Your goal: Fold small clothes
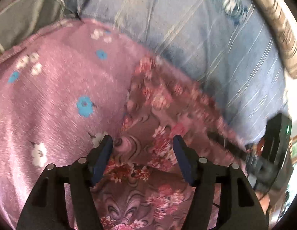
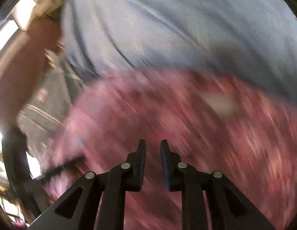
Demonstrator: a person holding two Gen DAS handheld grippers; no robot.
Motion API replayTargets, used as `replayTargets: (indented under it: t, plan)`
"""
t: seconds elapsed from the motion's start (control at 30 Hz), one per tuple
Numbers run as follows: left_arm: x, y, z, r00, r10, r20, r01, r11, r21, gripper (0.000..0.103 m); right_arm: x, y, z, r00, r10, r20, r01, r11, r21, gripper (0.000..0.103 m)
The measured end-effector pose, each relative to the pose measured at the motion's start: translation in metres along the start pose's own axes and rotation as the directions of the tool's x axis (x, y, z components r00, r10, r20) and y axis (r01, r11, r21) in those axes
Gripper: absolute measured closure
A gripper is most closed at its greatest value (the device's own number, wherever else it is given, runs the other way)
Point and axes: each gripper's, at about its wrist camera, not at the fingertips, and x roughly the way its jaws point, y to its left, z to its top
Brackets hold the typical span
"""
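A small floral garment (image 1: 148, 126), mauve with red and pink flowers, lies on a pink blanket (image 1: 52, 88) with blue and white flowers. My left gripper (image 1: 142, 143) is open just above the garment, its fingers straddling the cloth. The other gripper's black body (image 1: 271, 149) shows at the garment's right end. In the right wrist view, badly blurred by motion, my right gripper (image 2: 152, 145) is open with a narrow gap, empty, over the pink and red cloth (image 2: 186, 118).
A light blue striped bedsheet (image 1: 206, 28) lies behind the blanket and also shows in the right wrist view (image 2: 167, 28). A grey cloth (image 1: 20, 9) lies at the far left. A beige patterned edge (image 1: 278, 30) curves along the right.
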Motion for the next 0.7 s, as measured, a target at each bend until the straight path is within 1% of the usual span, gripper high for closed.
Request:
replayTargets:
  t: [0.03, 0.07, 0.1, 0.13, 0.2, 0.23, 0.3, 0.33, 0.37, 0.4, 0.43, 0.47, 0.5, 0.53, 0.6, 0.63, 0.7]
  plan:
    - [0.009, -0.001, -0.001, 0.999, 0.014, -0.03, -0.014, 1.0, 0.018, 0.039, 0.001, -0.013, -0.013, 0.998, -0.051, -0.045, 0.052, 0.998, 0.017, 0.093]
    - [0.01, -0.002, -0.001, 1.0, 0.02, -0.018, -0.019, 0.999, 0.034, 0.039, -0.008, -0.027, -0.025, 0.999, -0.04, -0.033, 0.041, 0.998, 0.038, 0.097]
    - [0.006, -0.005, -0.002, 1.0, 0.026, 0.0, -0.026, 0.998, 0.049, 0.039, -0.026, -0.04, -0.034, 1.0, -0.026, 0.002, 0.026, 0.996, 0.082, 0.095]
    - [0.005, -0.005, -0.002, 1.0, 0.025, 0.004, -0.025, 0.998, 0.053, 0.039, -0.047, -0.054, -0.041, 0.998, -0.047, 0.045, 0.04, 0.989, 0.142, 0.086]
    - [0.001, -0.003, -0.005, 1.0, 0.014, 0.018, -0.015, 0.999, 0.046, 0.039, -0.082, -0.08, -0.053, 0.987, -0.071, 0.142, 0.035, 0.97, 0.242, 0.083]
    - [0.0, -0.005, -0.006, 1.0, 0.018, 0.02, -0.019, 0.999, 0.05, 0.039, -0.103, -0.101, -0.062, 0.976, -0.101, 0.191, 0.036, 0.948, 0.315, 0.078]
    - [0.003, -0.009, -0.009, 0.999, 0.047, 0.02, -0.048, 0.995, 0.083, 0.038, -0.121, -0.129, -0.077, 0.961, -0.161, 0.225, 0.056, 0.91, 0.411, 0.077]
    - [0.005, -0.011, -0.01, 0.998, 0.06, 0.021, -0.062, 0.993, 0.098, 0.037, -0.123, -0.142, -0.086, 0.962, -0.17, 0.215, 0.058, 0.893, 0.446, 0.077]
    - [0.006, -0.016, -0.01, 0.997, 0.079, 0.021, -0.08, 0.99, 0.119, 0.034, -0.118, -0.15, -0.091, 0.967, -0.176, 0.186, 0.072, 0.883, 0.464, 0.077]
    - [0.009, -0.02, -0.012, 0.995, 0.1, 0.028, -0.103, 0.984, 0.147, 0.031, -0.106, -0.159, -0.097, 0.974, -0.193, 0.117, 0.116, 0.872, 0.475, 0.087]
    - [0.011, -0.024, -0.014, 0.993, 0.116, 0.039, -0.121, 0.978, 0.169, 0.03, -0.101, -0.161, -0.101, 0.973, -0.191, 0.126, 0.111, 0.875, 0.471, 0.091]
    - [0.012, -0.023, -0.018, 0.991, 0.125, 0.048, -0.132, 0.973, 0.187, 0.027, -0.105, -0.162, -0.104, 0.966, -0.198, 0.168, 0.099, 0.878, 0.468, 0.091]
    - [0.017, -0.027, -0.021, 0.989, 0.137, 0.061, -0.147, 0.967, 0.207, 0.026, -0.105, -0.16, -0.103, 0.966, -0.207, 0.158, 0.109, 0.874, 0.474, 0.091]
    - [0.018, -0.028, -0.023, 0.987, 0.146, 0.072, -0.159, 0.963, 0.219, 0.026, -0.107, -0.158, -0.101, 0.963, -0.219, 0.154, 0.12, 0.868, 0.482, 0.087]
    - [0.018, -0.029, -0.026, 0.983, 0.165, 0.079, -0.18, 0.955, 0.238, 0.026, -0.112, -0.149, -0.099, 0.964, -0.23, 0.134, 0.141, 0.869, 0.475, 0.086]
    - [0.017, -0.028, -0.028, 0.983, 0.17, 0.076, -0.183, 0.954, 0.236, 0.026, -0.116, -0.141, -0.099, 0.965, -0.227, 0.131, 0.144, 0.876, 0.46, 0.083]
    - [0.009, -0.027, -0.034, 0.979, 0.192, 0.065, -0.201, 0.952, 0.229, 0.026, -0.123, -0.122, -0.108, 0.967, -0.212, 0.141, 0.132, 0.892, 0.433, 0.082]
